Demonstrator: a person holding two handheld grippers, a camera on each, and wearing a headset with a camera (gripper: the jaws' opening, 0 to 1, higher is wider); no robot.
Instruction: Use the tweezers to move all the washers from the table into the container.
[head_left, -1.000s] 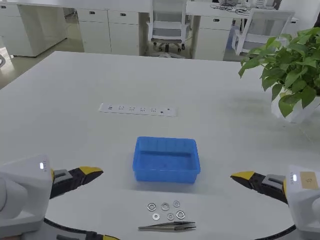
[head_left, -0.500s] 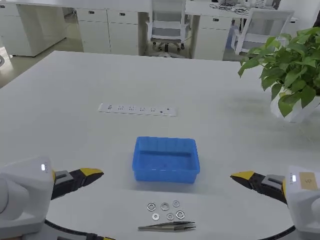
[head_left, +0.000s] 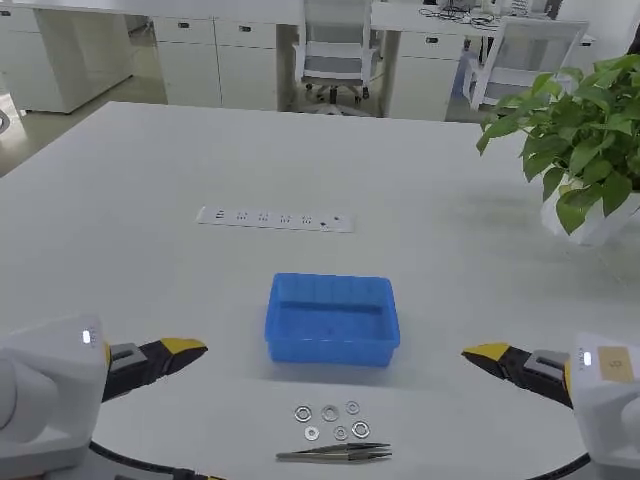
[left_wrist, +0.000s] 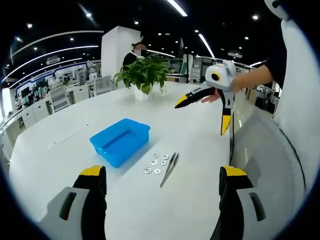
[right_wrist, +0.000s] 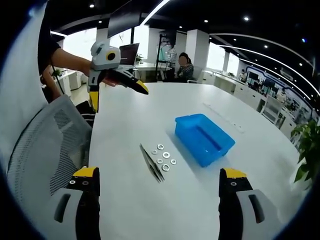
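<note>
At the lower left of the head view the left gripper (right_wrist: 118, 96) is hovering over the table (head_left: 150, 170) with its jaws spread wide and nothing between them. Moving toward the centre, the blue container (head_left: 330, 352) is sitting with nothing visible inside, and just below it in the frame six washers (head_left: 332, 422) are lying in a loose cluster on the table. The tweezers (head_left: 335, 454) are resting flat just beside them at the bottom centre, so no washer is being moved yet. At the lower right the right gripper (left_wrist: 202, 115) is likewise hanging wide open and carrying nothing, well apart from the tools. The risk probably lies in picking up the tweezers. They are thin and flat against a smooth table, so a jaw coming in low may skid them sideways into the washers and scatter the cluster. A grip that is too hard or off-centre may be pinching the tips shut or twisting them. Washers this thin are likely to flick out of the tips, and a careless sweep may be nudging the light container.
</note>
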